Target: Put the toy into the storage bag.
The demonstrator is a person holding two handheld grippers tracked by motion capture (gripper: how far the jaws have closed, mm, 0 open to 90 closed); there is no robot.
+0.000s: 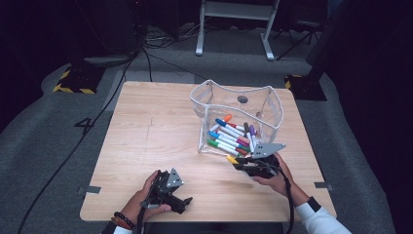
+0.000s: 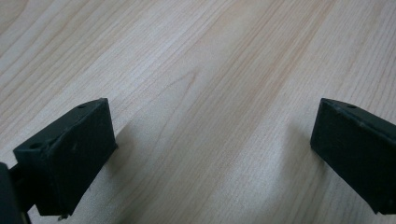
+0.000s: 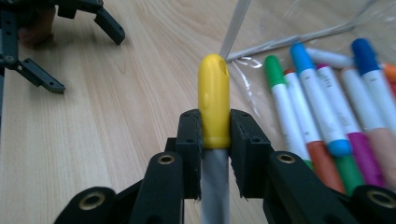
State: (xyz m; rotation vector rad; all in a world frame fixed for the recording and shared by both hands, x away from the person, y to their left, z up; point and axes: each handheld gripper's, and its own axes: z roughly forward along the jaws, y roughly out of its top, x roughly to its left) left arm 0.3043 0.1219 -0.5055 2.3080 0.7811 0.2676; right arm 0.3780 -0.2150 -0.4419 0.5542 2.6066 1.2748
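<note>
While the left gripper [image 1: 181, 196] rests spread on the surface [image 1: 156, 126], the right gripper [image 3: 215, 140] pinches one marker [image 3: 214, 100], yellow-capped, grey-barrelled, just outside the clear pouch [image 1: 272, 105] holding roughly eight markers [image 1: 229, 136].

The yellow-capped marker [image 3: 214, 107] has its barrel hidden between the right gripper [image 3: 214, 140]'s jaws and cut off by the bottom edge.

Wide-open tool [image 2: 212, 158] low over bare wooden table [image 2: 205, 70]
</note>
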